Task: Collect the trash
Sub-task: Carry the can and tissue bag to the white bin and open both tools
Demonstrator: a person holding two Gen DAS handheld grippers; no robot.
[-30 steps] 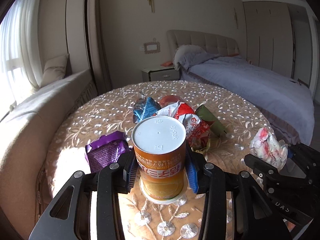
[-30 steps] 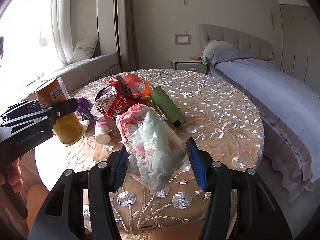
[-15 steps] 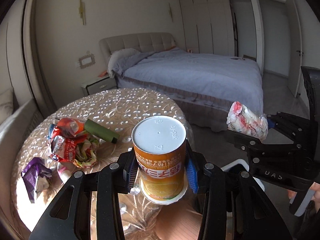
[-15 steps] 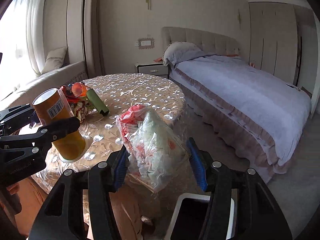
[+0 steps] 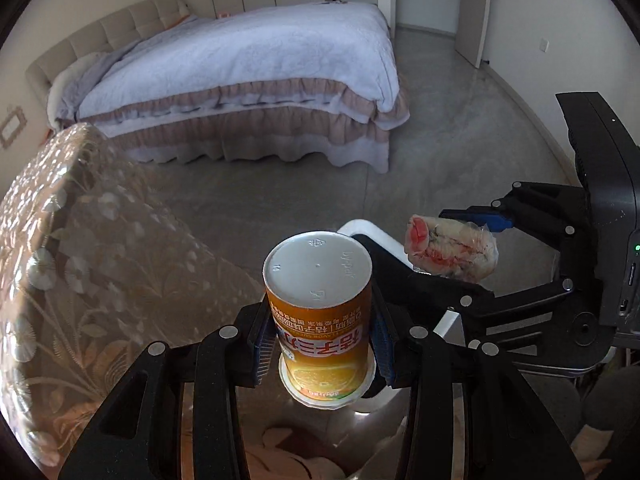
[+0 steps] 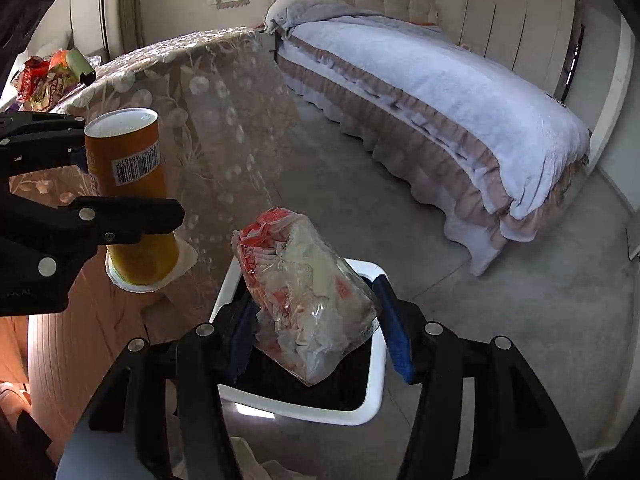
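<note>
Two pieces are picked up but not yet dropped: the left tongs [image 5: 320, 354] are clenched on an orange cup [image 5: 320, 304], and the right tongs [image 6: 316, 336] grip a clear bag [image 6: 308, 300] of scraps. The bag hangs right over the open white bin [image 6: 372, 412]; the cup is beside the bin, nearer the counter [image 6: 192, 92]. More wrappers [image 6: 40, 76] remain on the counter, so collecting looks well short of finished.
</note>
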